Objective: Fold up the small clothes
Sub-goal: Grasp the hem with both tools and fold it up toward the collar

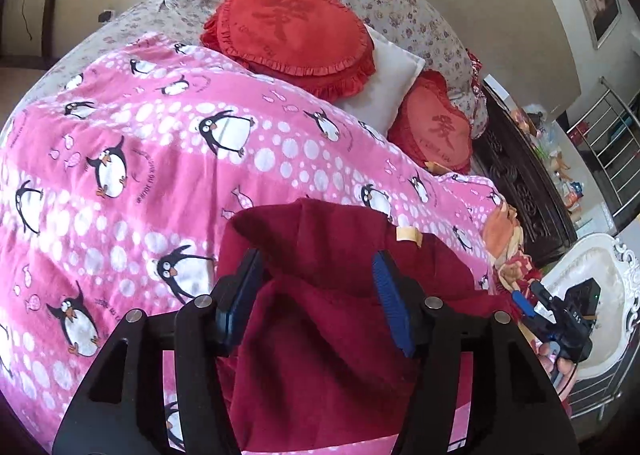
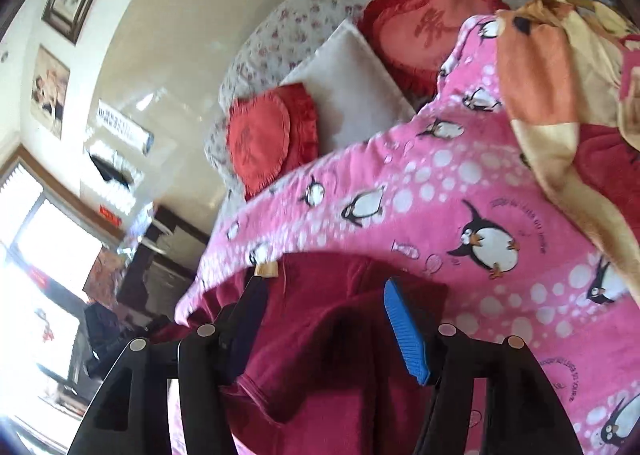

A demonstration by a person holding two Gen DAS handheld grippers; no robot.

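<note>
A dark red fleece garment [image 1: 320, 319] lies on the pink penguin blanket [image 1: 140, 159], with a small tan label [image 1: 408, 235] near its far edge. My left gripper [image 1: 316, 279] is open, its blue pads either side of a raised fold of the garment. In the right wrist view the same red garment [image 2: 320, 335] lies under my right gripper [image 2: 324, 303], which is also open over it, with the tan label [image 2: 267, 269] by the left fingertip. The right gripper also shows in the left wrist view [image 1: 532, 303] at the garment's right edge.
Two red heart cushions [image 1: 292, 27] and a white pillow [image 1: 384, 83] sit at the bed head on a floral sheet. An orange and cream blanket [image 2: 560, 95] is bunched at the bed's right side. A dark carved cabinet [image 1: 520, 183] and a white chair [image 1: 600, 287] stand beside the bed.
</note>
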